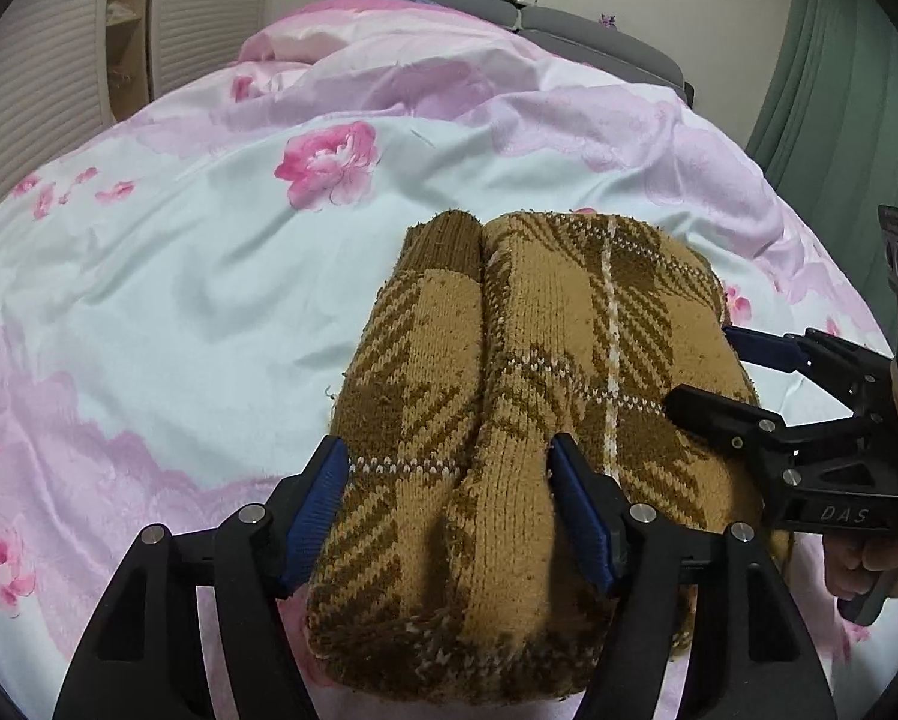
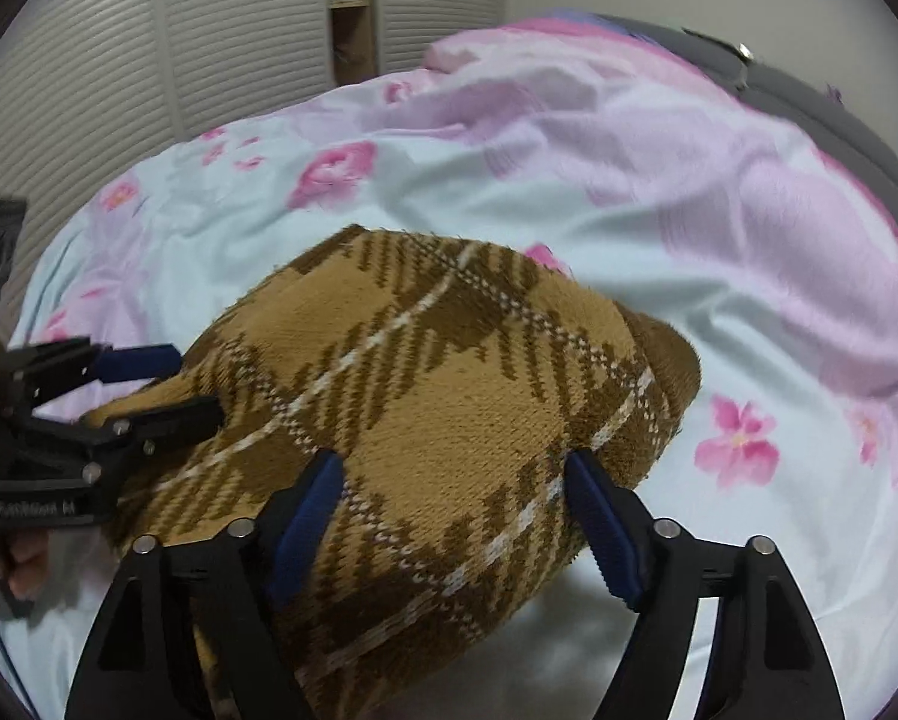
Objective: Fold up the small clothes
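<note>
Surface: a bed (image 1: 149, 300) filled most of both views, covered by a pale blue quilt with pink flowers and wide lilac-pink borders, rumpled toward the upper part of each frame.
Room, upper left: white slatted wardrobe doors (image 1: 47, 90) with a narrow open wooden shelf (image 1: 126, 18) between them.
Room, upper centre: a grey headboard (image 1: 598, 24) behind the quilt, against a plain light wall.
Room, upper right of the left wrist view: a green curtain (image 1: 838, 60).
Shelf contents: too small and blurred to tell.
Sweater: a folded brown and tan plaid knit sweater (image 1: 508, 408) lay on the quilt at lower centre of both views, one ribbed cuff at its far left edge in the left wrist view.
Left tool: the left tool (image 1: 449, 504) stood released, blue pads spread either side of the near left part of the sweater, not pinching it.
Right tool: the right tool (image 2: 454, 516) likewise stood released, pads wide apart over the sweater's near right part, the right pad at its edge.
Hands: fingers (image 1: 856, 564) gripped the right tool's handle at lower right of the left wrist view.
</note>
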`<state>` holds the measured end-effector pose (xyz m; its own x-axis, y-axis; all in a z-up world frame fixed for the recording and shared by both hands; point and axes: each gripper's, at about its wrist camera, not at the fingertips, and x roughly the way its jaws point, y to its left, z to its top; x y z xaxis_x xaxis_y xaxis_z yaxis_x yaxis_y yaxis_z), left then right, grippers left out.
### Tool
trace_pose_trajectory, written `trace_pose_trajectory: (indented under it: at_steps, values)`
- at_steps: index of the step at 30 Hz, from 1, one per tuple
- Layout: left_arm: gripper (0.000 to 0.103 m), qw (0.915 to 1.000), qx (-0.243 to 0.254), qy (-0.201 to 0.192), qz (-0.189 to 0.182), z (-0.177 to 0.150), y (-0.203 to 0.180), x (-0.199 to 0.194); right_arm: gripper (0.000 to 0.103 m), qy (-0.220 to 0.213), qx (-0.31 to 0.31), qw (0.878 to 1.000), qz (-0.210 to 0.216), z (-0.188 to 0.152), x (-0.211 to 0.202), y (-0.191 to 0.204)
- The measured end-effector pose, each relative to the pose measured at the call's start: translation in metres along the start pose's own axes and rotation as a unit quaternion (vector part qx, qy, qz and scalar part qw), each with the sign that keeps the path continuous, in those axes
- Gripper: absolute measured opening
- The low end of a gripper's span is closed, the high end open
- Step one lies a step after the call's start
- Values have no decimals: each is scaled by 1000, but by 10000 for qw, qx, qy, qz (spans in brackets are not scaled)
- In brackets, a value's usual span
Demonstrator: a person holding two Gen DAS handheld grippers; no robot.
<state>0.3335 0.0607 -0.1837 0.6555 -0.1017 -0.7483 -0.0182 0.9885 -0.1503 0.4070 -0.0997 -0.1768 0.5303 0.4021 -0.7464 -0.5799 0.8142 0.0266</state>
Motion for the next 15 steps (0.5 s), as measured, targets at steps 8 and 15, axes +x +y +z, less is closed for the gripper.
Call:
trace_pose_trajectory:
  at_steps: [8, 15]
  values:
    - [69, 9993, -89, -351, -101, -11, 10, -57, 79, -328, 931, 9948, 238, -21, -49, -9]
    - [75, 9923, -1097, 79, -573, -32, 44, -43, 81, -547, 2340, 9666, 888, -73, -65, -15]
